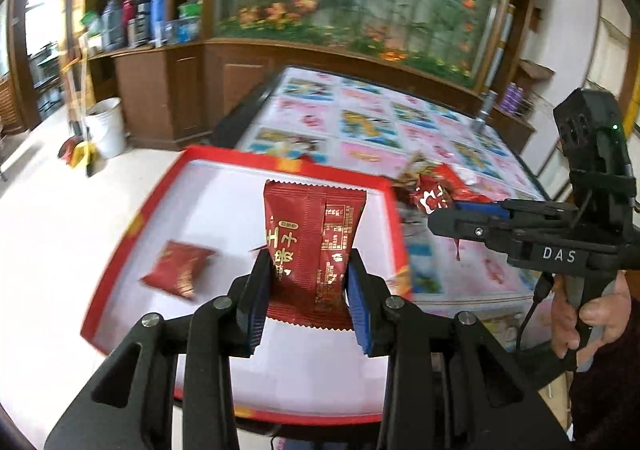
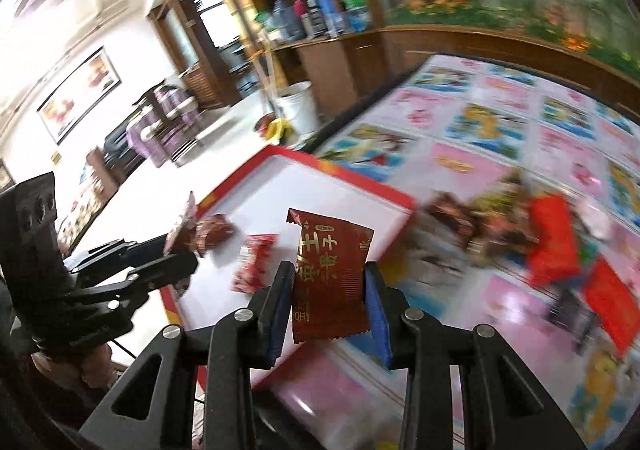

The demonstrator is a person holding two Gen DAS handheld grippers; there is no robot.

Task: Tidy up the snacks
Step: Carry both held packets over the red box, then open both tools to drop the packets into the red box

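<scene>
The left claw point(image 1: 307, 290) is clenched on a red packet point(image 1: 314, 242), its blue pads pressing the two long sides near the lower end, and the packet stands upright above the white floor of the red tray point(image 1: 390, 217). The right claw point(image 2: 330, 302) grips a second packet point(image 2: 328, 282) the same way, over the tray's near right corner point(image 2: 400, 205) and the bench point(image 2: 472, 169).

Two more packets lie loose in the tray, one near its left side point(image 1: 178, 268). A heap of mixed wrappers point(image 2: 492, 226) sits on the bench to the right of the tray.

These packets look light and puffy, the foil soft and probably slick; the crimped ends are flat and stiffer. A pinch across the middle, as here, seems safe, though a hard squeeze could crush what is inside. Being so light, a packet may cling to a pad or flutter on release, so a low drop suits best.
</scene>
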